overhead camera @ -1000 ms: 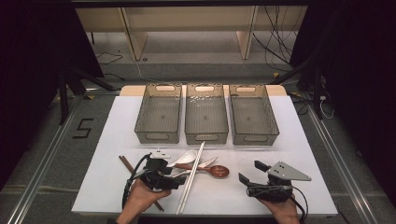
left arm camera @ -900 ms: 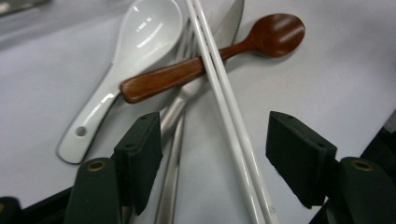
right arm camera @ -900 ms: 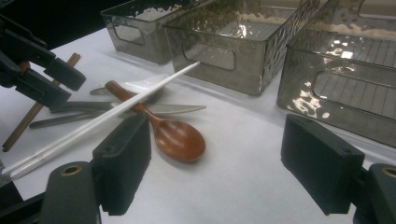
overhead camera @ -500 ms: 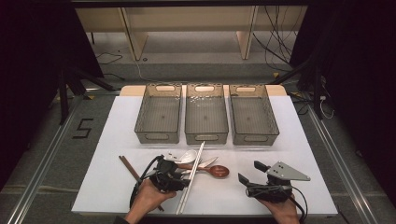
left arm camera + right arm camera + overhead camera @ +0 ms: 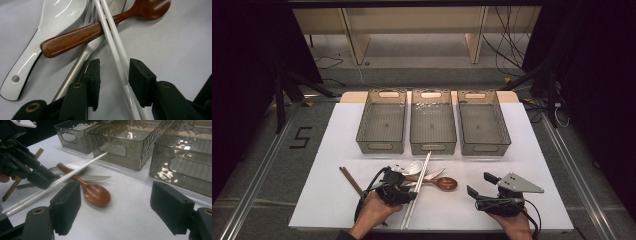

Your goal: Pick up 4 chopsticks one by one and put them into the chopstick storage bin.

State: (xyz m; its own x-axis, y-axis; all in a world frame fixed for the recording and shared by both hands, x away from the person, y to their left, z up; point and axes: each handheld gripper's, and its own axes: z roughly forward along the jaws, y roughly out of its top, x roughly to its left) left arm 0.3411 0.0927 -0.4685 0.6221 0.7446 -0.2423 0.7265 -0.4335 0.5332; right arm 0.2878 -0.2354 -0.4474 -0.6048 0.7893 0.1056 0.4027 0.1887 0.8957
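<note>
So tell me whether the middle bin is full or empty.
Empty: the middle bin shows only its bare ribbed floor from the high view.

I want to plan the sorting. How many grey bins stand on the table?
3, in one row at the far side of the white table: left bin, middle bin, right bin. None seems hidden.

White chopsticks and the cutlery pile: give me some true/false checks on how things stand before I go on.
1. The white chopsticks lie between the left gripper jaws. True.
2. The wooden spoon lies on top of the chopsticks. False: the chopsticks cross over its handle.
3. The three bins are full of cutlery. False: they look empty.
4. The right gripper is open with nothing between its jaws. True.
</note>
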